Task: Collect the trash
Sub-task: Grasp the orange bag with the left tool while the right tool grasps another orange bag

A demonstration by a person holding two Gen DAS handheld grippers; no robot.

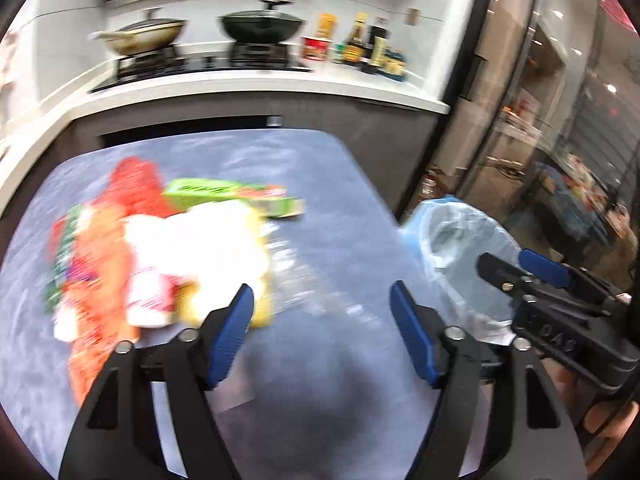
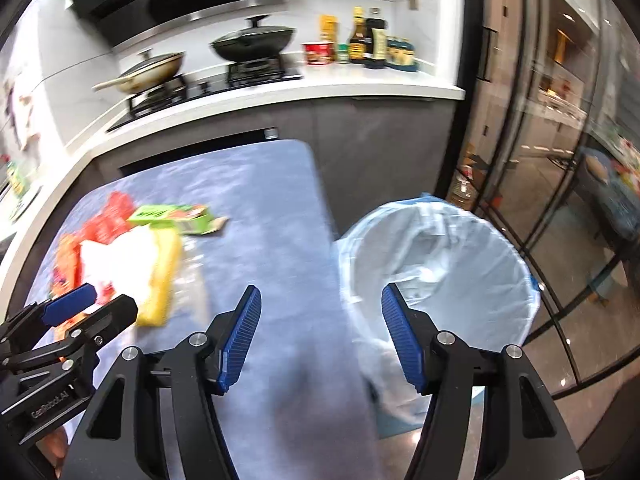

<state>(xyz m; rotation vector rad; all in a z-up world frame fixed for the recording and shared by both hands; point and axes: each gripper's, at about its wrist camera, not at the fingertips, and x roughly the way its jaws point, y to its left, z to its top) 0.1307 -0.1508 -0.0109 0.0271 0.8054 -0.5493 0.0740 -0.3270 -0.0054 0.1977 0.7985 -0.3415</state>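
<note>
A pile of trash [image 1: 160, 248] lies on the left of the blue-grey table [image 1: 320, 208]: red and orange wrappers, white paper, a yellow packet and a green box [image 1: 232, 196]. The pile also shows in the right wrist view [image 2: 128, 264]. A bin lined with a pale blue bag [image 2: 440, 268] stands just off the table's right edge. My left gripper [image 1: 322, 312] is open and empty, its left finger at the pile's near edge. My right gripper [image 2: 320, 320] is open and empty over the table's right edge beside the bin.
A white kitchen counter [image 1: 280, 84] runs behind the table, with a hob, two pans [image 1: 260, 24] and several sauce bottles [image 1: 368, 48]. Dark cabinets stand below it. Glass doors [image 2: 560, 160] are on the right, past the bin.
</note>
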